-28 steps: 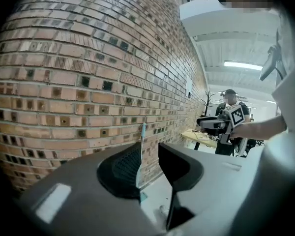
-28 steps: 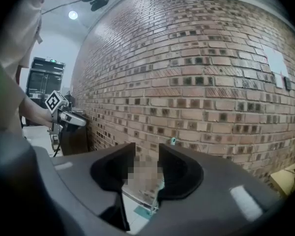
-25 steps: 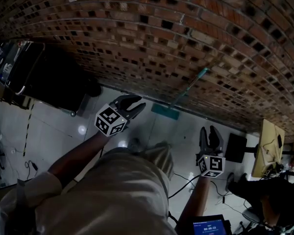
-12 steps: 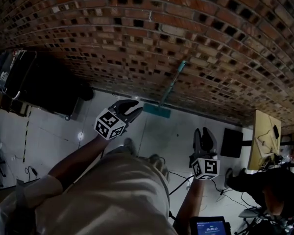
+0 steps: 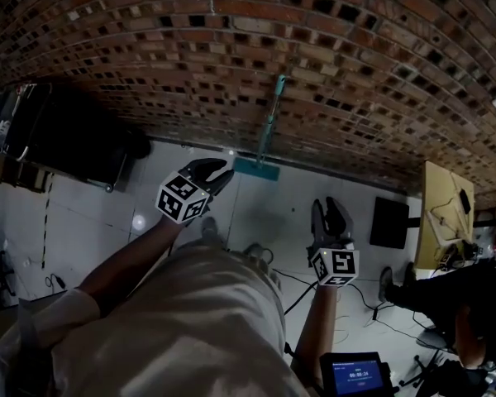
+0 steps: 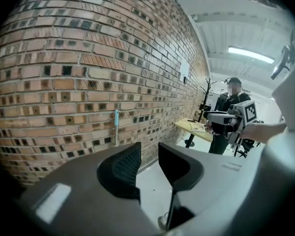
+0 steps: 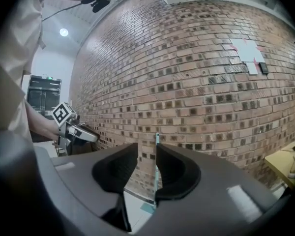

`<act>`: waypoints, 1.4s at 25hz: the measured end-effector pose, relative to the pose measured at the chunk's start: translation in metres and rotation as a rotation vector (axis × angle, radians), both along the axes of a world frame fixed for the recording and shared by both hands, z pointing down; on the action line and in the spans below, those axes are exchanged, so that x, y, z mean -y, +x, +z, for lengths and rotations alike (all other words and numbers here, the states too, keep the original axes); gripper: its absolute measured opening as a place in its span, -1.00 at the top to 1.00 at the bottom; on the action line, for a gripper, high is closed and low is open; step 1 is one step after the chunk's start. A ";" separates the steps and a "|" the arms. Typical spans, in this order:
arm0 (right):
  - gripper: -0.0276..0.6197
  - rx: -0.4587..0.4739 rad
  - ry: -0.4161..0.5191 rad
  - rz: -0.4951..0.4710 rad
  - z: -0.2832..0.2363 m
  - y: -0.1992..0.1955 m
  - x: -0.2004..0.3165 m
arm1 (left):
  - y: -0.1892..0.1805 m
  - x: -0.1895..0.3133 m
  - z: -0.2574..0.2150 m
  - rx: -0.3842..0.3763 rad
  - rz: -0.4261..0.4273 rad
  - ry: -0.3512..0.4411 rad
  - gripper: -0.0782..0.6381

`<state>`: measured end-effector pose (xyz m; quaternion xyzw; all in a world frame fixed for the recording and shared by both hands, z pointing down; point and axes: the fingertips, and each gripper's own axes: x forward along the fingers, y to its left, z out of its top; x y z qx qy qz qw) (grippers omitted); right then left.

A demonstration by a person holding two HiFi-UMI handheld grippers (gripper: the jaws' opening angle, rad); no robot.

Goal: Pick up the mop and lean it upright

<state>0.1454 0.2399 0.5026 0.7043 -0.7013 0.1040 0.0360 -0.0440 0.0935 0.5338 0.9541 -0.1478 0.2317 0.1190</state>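
The mop stands upright against the brick wall, its pale teal handle rising from a teal head on the white floor. My left gripper hangs short of the head, open and empty. My right gripper is further right and back from the wall, its jaws parted by a narrow gap with nothing between them. In the left gripper view the handle shows beyond the left gripper. In the right gripper view the right gripper frames the distant handle in its gap.
A dark cabinet on wheels stands at the wall to the left. A wooden table and a black box are at the right. A person stands at the lower right. Cables run over the floor.
The view has swung, so the mop sits further left and looks more upright. It stays against the wall. Both grippers have drifted slightly left and remain empty.
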 end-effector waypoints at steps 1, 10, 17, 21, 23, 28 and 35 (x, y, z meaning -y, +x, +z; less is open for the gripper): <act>0.53 0.009 -0.004 -0.004 0.006 0.002 -0.003 | 0.002 -0.005 0.000 -0.003 0.003 0.002 0.42; 0.53 0.076 -0.059 -0.026 0.049 0.010 -0.032 | 0.000 -0.044 0.014 -0.027 -0.016 -0.026 0.42; 0.53 0.090 -0.098 -0.048 0.065 0.007 -0.052 | -0.020 -0.070 0.044 0.042 -0.050 -0.060 0.42; 0.53 0.087 -0.110 -0.075 0.070 0.000 -0.060 | -0.022 -0.079 0.052 0.050 -0.064 -0.066 0.42; 0.53 0.089 -0.119 -0.088 0.072 -0.005 -0.062 | -0.020 -0.083 0.054 0.050 -0.065 -0.066 0.42; 0.54 0.082 -0.149 -0.118 0.076 -0.013 -0.069 | -0.017 -0.091 0.059 0.035 -0.072 -0.074 0.42; 0.54 0.074 -0.148 -0.105 0.071 -0.019 -0.071 | -0.014 -0.094 0.068 0.019 -0.050 -0.086 0.42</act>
